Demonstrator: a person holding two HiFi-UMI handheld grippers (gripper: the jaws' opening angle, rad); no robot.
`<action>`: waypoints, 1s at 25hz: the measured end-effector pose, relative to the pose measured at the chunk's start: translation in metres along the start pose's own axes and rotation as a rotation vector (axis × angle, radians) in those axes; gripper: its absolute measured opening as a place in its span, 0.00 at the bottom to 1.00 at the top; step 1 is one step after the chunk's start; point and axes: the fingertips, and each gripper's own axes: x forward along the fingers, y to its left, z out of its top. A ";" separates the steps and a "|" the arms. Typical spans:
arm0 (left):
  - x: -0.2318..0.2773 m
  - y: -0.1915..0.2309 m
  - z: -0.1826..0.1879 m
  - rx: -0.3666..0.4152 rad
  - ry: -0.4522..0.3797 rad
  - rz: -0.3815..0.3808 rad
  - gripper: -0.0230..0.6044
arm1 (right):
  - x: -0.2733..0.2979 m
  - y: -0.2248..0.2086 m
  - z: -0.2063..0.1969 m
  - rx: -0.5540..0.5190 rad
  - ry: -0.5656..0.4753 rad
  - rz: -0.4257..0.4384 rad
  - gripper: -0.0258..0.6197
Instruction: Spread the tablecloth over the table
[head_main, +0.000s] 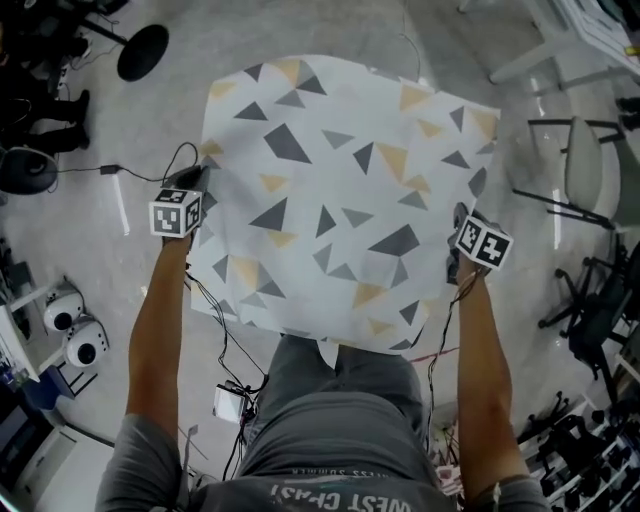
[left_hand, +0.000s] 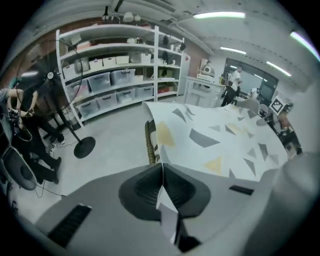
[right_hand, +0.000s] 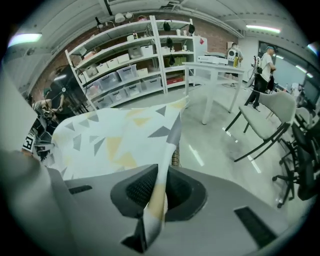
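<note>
Grey floor below, both forearms stretched forward, left claw and right claw angled downward, each clamped on a tablecloth edge, cloth spread between them

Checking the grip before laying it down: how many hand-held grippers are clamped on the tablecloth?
2. The left hand-held gripper pinches the tablecloth at its left edge; the right hand-held gripper pinches its right edge. Neither is hidden.
</note>
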 end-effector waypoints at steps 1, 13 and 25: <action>-0.007 -0.006 0.003 0.014 -0.028 0.007 0.04 | 0.003 -0.006 -0.003 -0.005 0.005 -0.008 0.11; 0.027 0.017 -0.048 -0.120 0.094 0.039 0.06 | 0.033 -0.023 -0.020 0.009 0.074 0.015 0.13; 0.009 0.015 -0.071 0.050 0.128 0.045 0.06 | 0.019 -0.013 -0.048 0.050 0.087 -0.011 0.12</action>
